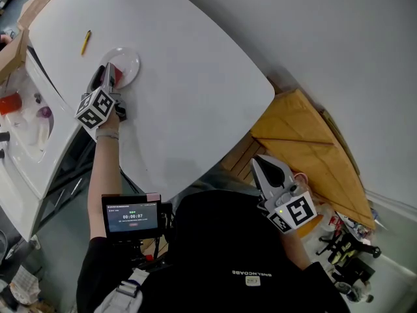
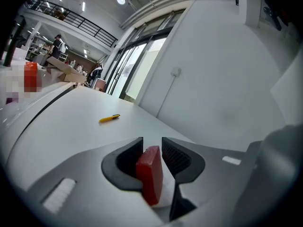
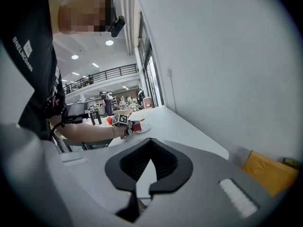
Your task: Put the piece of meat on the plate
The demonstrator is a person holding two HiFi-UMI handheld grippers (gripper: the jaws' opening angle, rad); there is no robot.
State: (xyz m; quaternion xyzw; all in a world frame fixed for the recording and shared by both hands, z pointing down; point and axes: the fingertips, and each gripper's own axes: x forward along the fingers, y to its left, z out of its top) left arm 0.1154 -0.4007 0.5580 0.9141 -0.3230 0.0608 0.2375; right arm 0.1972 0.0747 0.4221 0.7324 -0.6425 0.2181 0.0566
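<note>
Right claw (image 1: 260,165) closed, empty, off worktop (image 1: 195,77); left claw (image 1: 107,74) slightly parted, meat (image 2: 150,174) between jaws, over plate (image 1: 132,59).

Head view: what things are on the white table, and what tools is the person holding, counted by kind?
plate: 1
piece of meat: 1
yellow pen: 1
hand-held gripper: 2 (left hand-held gripper, right hand-held gripper)
Total: 5

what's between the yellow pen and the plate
Nothing but bare white table. The head view shows an empty stretch between the yellow pen and the plate.
</note>
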